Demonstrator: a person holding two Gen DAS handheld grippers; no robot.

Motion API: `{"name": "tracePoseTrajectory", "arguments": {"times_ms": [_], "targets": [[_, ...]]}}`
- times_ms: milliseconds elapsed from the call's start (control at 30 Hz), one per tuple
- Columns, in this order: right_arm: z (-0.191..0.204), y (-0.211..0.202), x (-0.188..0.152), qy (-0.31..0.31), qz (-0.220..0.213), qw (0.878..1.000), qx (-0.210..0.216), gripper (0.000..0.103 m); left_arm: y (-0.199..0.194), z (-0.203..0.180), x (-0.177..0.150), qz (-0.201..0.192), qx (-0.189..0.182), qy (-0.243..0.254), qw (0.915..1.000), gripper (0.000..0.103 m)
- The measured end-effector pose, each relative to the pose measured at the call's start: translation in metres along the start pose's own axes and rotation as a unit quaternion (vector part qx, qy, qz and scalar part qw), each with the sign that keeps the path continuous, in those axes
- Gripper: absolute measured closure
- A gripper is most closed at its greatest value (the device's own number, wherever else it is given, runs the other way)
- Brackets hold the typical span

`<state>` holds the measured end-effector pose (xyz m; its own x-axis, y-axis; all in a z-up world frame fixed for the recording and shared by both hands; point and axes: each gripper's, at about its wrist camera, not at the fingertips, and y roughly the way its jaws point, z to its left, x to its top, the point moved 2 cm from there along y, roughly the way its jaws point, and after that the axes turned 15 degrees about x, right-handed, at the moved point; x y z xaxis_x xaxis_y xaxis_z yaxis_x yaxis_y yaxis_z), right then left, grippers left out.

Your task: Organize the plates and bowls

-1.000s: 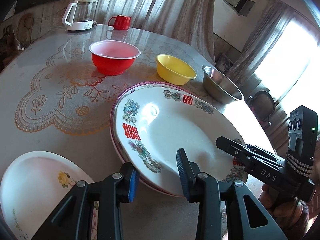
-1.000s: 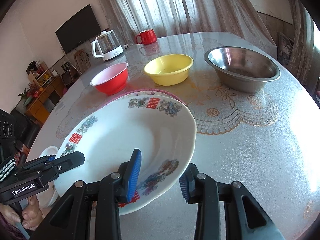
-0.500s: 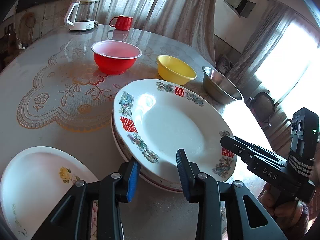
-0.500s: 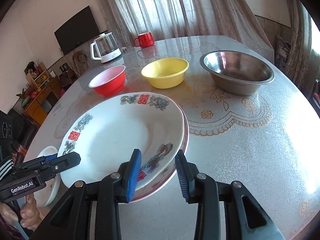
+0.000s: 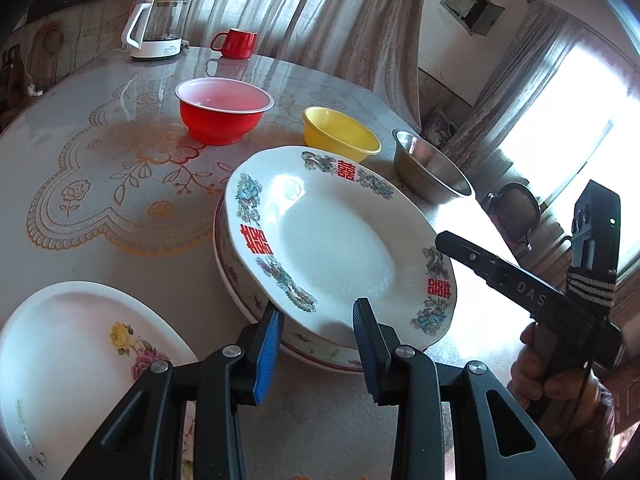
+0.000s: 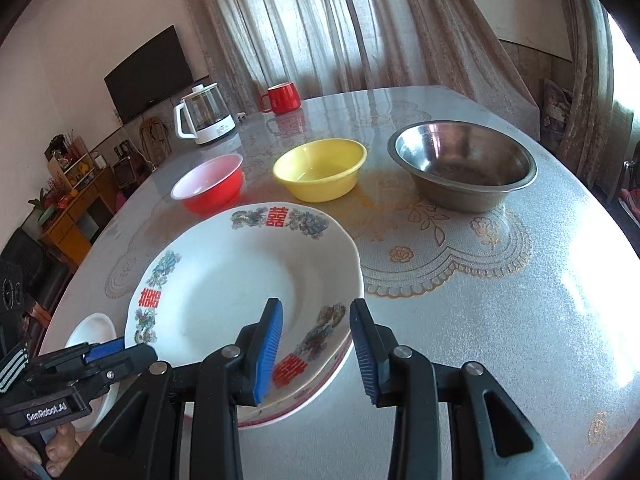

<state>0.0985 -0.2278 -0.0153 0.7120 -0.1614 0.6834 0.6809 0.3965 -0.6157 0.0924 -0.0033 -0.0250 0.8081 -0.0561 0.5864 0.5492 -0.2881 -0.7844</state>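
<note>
Table point(image 5: 100, 240): red bowl point(image 5: 224, 114), yellow bowl point(image 5: 340, 140), steel bowl point(image 5: 430, 174) hold nothing.

A round table point(image 5: 100, 256) with a glossy, speckled grey top and a gold lace-like flower pattern carries everything. At its far edge stand a glass kettle point(image 5: 158, 28) with a white base and handle and, just beside it, a red mug point(image 5: 236, 43). Nearer the middle a red bowl point(image 5: 224, 114), a yellow bowl point(image 5: 340, 139) and a steel bowl point(image 6: 464, 164) sit in a row, apart from one another. In front of them lies a pink-rimmed plate point(image 5: 320, 354) with a plate point(image 5: 332, 240) bearing red characters stacked on it. A white flowered plate point(image 5: 80, 356) lies near the table's close edge.
</note>
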Motion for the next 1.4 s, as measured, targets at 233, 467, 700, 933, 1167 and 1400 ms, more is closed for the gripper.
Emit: {"name": "tracePoseTrajectory", "arguments": {"times_ms": [233, 467, 700, 933, 1167, 1400], "targets": [[-0.018, 0.025, 0.009, 0.022, 0.016, 1.000, -0.015, 0.070, -0.003, 0.002, -0.001, -0.003, 0.001, -0.001, 1.0000, 0.065], [-0.002, 0.021, 0.001, -0.045, 0.020, 0.997, -0.057, 0.086, -0.006, 0.007, -0.002, -0.008, 0.004, -0.006, 0.9999, 0.055], [0.003, 0.019, 0.000, -0.058, 0.026, 0.996, -0.068, 0.085, -0.009, 0.016, 0.014, -0.026, 0.019, -0.022, 0.9993, 0.041], [-0.005, 0.026, 0.005, -0.025, 0.030, 0.998, -0.054, 0.079, 0.009, 0.014, 0.040, -0.024, 0.032, -0.010, 0.9991, 0.031], [-0.006, 0.029, 0.006, -0.025, 0.028, 0.998, -0.048, 0.077, 0.017, 0.009, 0.042, -0.022, 0.030, -0.001, 0.9993, 0.031], [-0.007, 0.028, 0.006, -0.020, 0.029, 0.998, -0.045, 0.077, 0.017, 0.007, 0.039, -0.022, 0.018, 0.008, 0.9996, 0.031]]}}
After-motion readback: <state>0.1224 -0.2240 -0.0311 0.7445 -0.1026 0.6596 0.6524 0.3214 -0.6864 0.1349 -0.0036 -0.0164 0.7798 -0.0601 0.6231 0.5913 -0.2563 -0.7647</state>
